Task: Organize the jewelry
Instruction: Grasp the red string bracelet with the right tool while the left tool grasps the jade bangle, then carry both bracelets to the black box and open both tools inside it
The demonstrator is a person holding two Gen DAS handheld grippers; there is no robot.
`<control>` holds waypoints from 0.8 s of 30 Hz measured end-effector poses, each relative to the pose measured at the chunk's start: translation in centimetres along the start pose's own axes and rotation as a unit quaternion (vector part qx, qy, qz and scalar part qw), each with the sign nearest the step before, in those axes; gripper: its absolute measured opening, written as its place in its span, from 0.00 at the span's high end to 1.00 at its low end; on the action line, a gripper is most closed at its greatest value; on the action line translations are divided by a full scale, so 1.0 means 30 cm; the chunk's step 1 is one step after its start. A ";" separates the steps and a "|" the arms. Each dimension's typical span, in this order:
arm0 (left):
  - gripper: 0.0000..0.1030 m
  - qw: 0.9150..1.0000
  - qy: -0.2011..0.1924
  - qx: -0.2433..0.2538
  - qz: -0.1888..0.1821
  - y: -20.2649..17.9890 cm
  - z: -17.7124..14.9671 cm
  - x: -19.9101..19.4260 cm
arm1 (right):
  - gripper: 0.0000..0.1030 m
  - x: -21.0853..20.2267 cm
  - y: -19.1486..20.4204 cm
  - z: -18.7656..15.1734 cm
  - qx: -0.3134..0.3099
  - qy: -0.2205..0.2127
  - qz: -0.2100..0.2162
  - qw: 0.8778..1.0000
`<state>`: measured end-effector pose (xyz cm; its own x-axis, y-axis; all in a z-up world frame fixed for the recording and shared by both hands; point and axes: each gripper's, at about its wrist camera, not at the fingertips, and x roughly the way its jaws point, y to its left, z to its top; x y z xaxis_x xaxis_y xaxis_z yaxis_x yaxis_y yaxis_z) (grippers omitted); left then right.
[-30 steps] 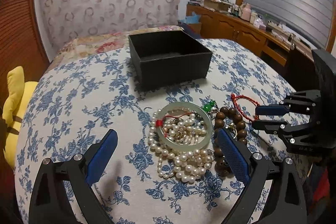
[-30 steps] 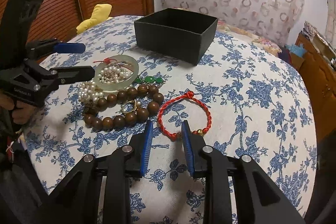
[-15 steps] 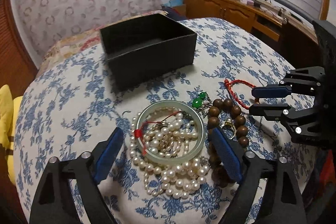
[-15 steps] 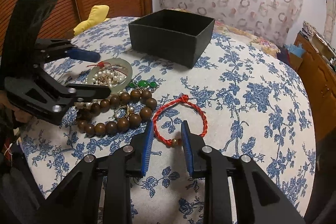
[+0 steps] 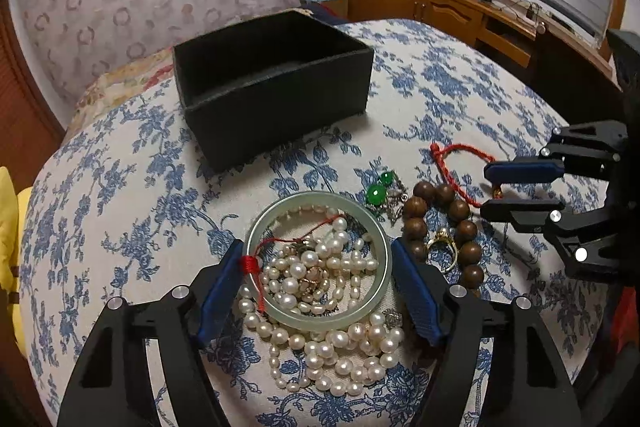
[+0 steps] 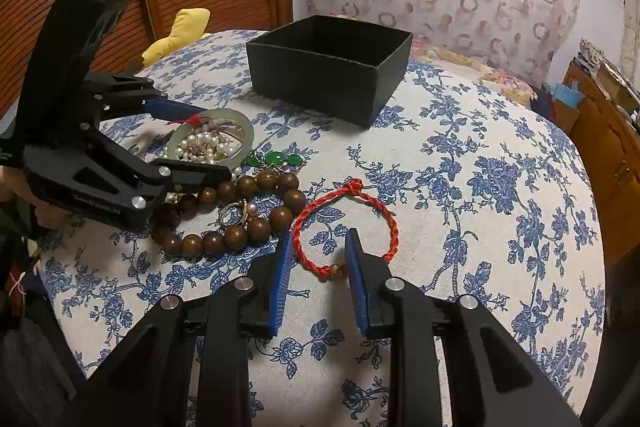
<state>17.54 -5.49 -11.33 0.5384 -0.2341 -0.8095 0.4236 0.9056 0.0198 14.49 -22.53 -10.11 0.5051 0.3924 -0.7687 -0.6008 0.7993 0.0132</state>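
Observation:
A pale green jade bangle (image 5: 318,259) lies on a heap of pearls (image 5: 332,343). My left gripper (image 5: 318,251) is open, one finger at each side of the bangle; it also shows in the right wrist view (image 6: 188,143). A red cord bracelet (image 6: 344,223) lies on the cloth. My right gripper (image 6: 318,239) is open with its near end between the fingers; it also shows in the left wrist view (image 5: 490,191). A brown wooden bead bracelet (image 6: 236,215) with a gold ring (image 5: 442,253) inside and green pendants (image 5: 378,191) lie between. The black open box (image 5: 272,83) stands behind, empty.
The round table (image 6: 480,187) has a blue-flowered cloth and drops away on all sides. A yellow cushion (image 6: 176,35) sits beyond its far left edge. A wooden cabinet (image 5: 440,11) with clutter stands at the far right.
My left gripper has moved forward and down and narrowed around the jade bangle. My right gripper has moved forward so the red bracelet's near end lies between its fingers.

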 end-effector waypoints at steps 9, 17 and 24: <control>0.33 0.999 -0.047 -0.019 0.003 0.025 0.009 -0.065 | 0.97 0.017 0.034 0.007 -0.035 0.013 0.010 0.999; 0.33 0.994 -0.097 -0.041 -0.005 0.042 0.038 -0.178 | 0.97 -0.026 0.000 0.029 -0.015 -0.011 0.009 1.000; 0.33 0.992 -0.116 -0.049 -0.006 0.051 0.051 -0.211 | 0.97 -0.104 -0.016 0.112 -0.012 -0.048 0.011 0.999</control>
<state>15.90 -3.16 -5.28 0.6919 -0.3090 -0.6526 0.3631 0.9301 -0.0555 15.30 -22.61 -5.57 0.5477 0.4523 -0.7039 -0.6266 0.7792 0.0131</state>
